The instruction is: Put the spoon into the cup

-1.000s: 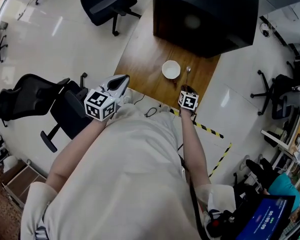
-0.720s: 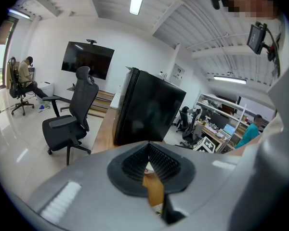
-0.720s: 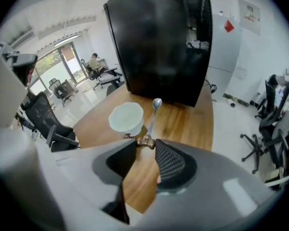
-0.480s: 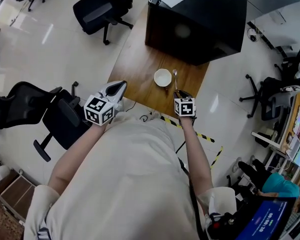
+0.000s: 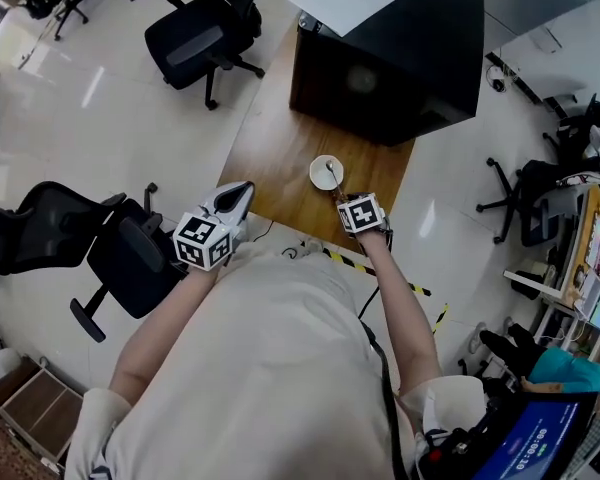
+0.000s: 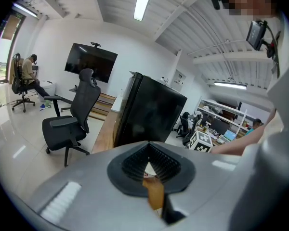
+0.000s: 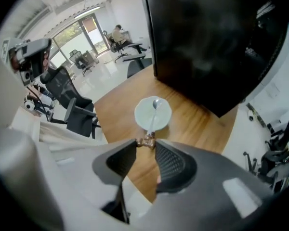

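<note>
Right tongs (image 7: pixel 145 142) pinch the handle end of the slim silver metal spoon (image 7: pixel 153 117). Its long axis runs straight away from them, with the bowl end over the round white cup (image 7: pixel 138 113) on the brown wooden worktop (image 7: pixel 197 124). Left tongs (image 6: pixel 148 150) are pressed together, empty, and well apart from the cup.

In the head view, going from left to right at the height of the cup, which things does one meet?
Left chair → left gripper → cup → right chair. Right gripper and spoon overlap the cup: left out.
</note>
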Available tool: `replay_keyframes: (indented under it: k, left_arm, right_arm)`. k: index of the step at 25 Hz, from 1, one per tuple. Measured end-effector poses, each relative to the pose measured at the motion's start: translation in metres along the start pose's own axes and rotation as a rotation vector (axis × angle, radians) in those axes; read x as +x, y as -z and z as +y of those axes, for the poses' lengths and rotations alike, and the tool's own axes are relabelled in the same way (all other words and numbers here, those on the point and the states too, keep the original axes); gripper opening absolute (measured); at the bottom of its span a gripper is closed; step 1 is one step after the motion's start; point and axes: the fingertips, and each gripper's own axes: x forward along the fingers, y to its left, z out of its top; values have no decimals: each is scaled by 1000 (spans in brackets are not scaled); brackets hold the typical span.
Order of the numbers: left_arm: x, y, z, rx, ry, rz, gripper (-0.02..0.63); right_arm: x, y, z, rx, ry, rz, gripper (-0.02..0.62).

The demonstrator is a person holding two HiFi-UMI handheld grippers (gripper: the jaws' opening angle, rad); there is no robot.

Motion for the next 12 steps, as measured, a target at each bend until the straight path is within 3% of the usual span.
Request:
replay_keyframes:
  k: [12]
  left_arm:
    - [-13,0,17,-31,-47,-36,5]
  right_arm:
    - [23,-11,-6,-99,-29,227,126]
